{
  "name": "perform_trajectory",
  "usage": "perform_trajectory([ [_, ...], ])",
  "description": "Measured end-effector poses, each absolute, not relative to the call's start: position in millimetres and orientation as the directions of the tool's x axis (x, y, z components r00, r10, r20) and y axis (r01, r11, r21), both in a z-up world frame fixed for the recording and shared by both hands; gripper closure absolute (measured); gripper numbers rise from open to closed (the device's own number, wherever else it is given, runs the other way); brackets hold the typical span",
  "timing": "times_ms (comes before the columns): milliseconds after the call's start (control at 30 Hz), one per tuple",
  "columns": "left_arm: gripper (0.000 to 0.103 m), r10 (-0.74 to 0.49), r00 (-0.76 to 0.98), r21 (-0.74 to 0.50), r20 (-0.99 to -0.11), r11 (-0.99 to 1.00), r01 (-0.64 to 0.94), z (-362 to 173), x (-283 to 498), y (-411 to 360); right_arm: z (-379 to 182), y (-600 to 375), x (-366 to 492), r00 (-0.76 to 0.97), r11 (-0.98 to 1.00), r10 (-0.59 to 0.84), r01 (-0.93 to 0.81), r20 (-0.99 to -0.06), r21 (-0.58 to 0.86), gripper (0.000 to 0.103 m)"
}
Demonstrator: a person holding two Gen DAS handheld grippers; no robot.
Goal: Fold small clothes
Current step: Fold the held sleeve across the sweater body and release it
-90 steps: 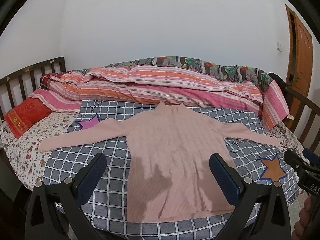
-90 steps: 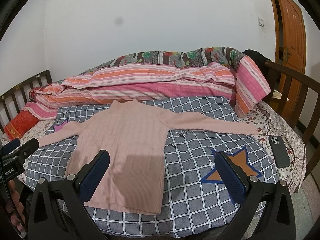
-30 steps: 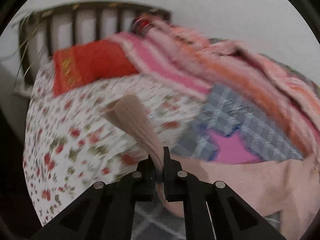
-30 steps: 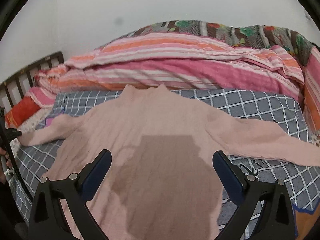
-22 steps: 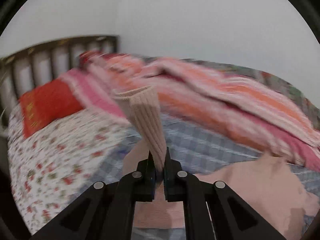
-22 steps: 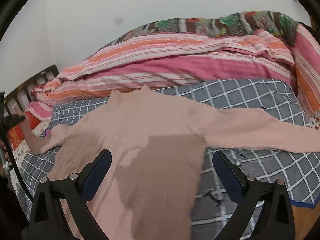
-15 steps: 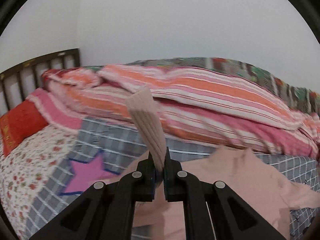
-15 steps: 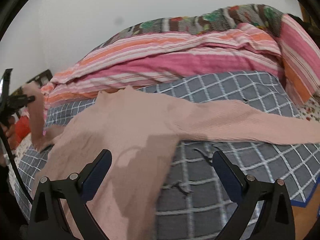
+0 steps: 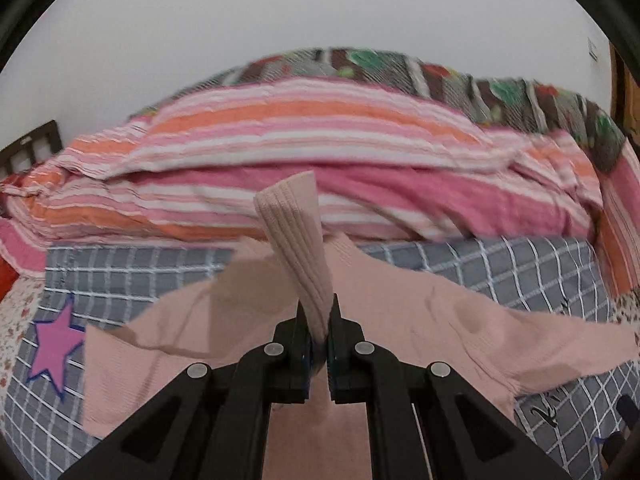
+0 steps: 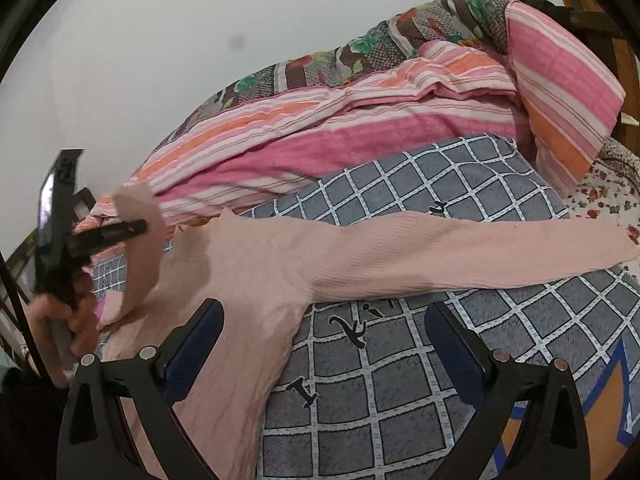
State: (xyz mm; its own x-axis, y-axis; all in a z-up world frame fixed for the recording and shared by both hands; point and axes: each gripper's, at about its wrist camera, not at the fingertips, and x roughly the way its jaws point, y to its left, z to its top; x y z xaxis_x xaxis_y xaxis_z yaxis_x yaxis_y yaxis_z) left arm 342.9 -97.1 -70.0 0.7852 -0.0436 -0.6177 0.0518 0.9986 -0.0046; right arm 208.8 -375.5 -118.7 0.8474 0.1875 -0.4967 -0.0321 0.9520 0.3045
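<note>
Inspection found our left gripper (image 9: 317,322) clamped tight on the cuff of the pink sweater's left sleeve (image 9: 294,240), holding it raised above the garment's body. Our right gripper (image 10: 324,344) stood wide open, holding nothing. We noted the pink sweater (image 10: 256,280) lay flat on the grey checked blanket (image 10: 400,392), its other sleeve stretched outward.

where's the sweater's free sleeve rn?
Right wrist view: free sleeve lies flat on the checked blanket, stretching to the right, below the striped quilt.
</note>
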Motion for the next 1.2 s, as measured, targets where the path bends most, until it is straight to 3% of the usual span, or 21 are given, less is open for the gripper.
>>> perform_trajectory([
  [133, 0.094, -0.177, 0.748, -0.118, -0.639, 0.984, 0.132, -81, 340, -104, -119, -368, 210, 0.844, 0.956, 0.189, -0.041, -0.502, 0.291, 0.004],
  [167, 0.084, -0.189, 0.744, -0.136, -0.641, 0.982, 0.133, -82, 338, -101, -120, -365, 211, 0.842, 0.956, 0.195, -0.049, -0.504, 0.289, 0.004],
  [200, 0.065, -0.185, 0.742, -0.145, -0.645, 0.982, 0.119, -83, 335, -97, -120, -363, 212, 0.841, 0.958, 0.194, -0.052, -0.505, 0.282, 0.004],
  [233, 0.055, -0.179, 0.745, -0.146, -0.643, 0.983, 0.111, -83, 333, -95, -120, -360, 212, 0.84, 0.96, 0.192, -0.054, -0.507, 0.274, 0.004],
  [267, 0.038, -0.18, 0.76, -0.154, -0.625, 0.982, 0.106, -82, 327, -87, -121, -357, 213, 0.839, 0.961, 0.192, -0.056, -0.509, 0.269, 0.004],
  [300, 0.036, -0.186, 0.769, -0.161, -0.612, 0.981, 0.108, -81, 324, -83, -121, -355, 214, 0.838, 0.962, 0.193, -0.059, -0.511, 0.268, 0.004],
  [500, 0.035, -0.069, 0.765, -0.094, -0.64, 0.995, 0.011, -96, 292, -34, -124, -339, 224, 0.823, 0.958, 0.224, -0.088, -0.522, 0.272, 0.004],
  [567, 0.035, -0.031, 0.757, -0.078, -0.653, 0.997, -0.027, -105, 284, -16, -125, -333, 228, 0.811, 0.954, 0.245, -0.102, -0.532, 0.284, 0.011],
  [633, 0.036, 0.0, 0.74, -0.072, -0.672, 0.995, -0.066, -114, 277, 3, -128, -324, 235, 0.787, 0.946, 0.279, -0.128, -0.55, 0.297, 0.033],
  [733, 0.036, 0.011, 0.726, -0.093, -0.687, 0.99, -0.104, -124, 267, 32, -133, -306, 246, 0.755, 0.949, 0.294, -0.155, -0.586, 0.276, 0.054],
  [1033, 0.035, -0.059, 0.768, -0.15, -0.638, 0.987, -0.049, -131, 261, 72, -147, -275, 289, 0.672, 0.948, 0.315, -0.189, -0.671, 0.256, 0.055],
  [1200, 0.035, -0.076, 0.789, -0.207, -0.61, 0.976, -0.067, -130, 264, 86, -172, -261, 332, 0.556, 0.975, 0.223, -0.121, -0.8, 0.187, 0.055],
])
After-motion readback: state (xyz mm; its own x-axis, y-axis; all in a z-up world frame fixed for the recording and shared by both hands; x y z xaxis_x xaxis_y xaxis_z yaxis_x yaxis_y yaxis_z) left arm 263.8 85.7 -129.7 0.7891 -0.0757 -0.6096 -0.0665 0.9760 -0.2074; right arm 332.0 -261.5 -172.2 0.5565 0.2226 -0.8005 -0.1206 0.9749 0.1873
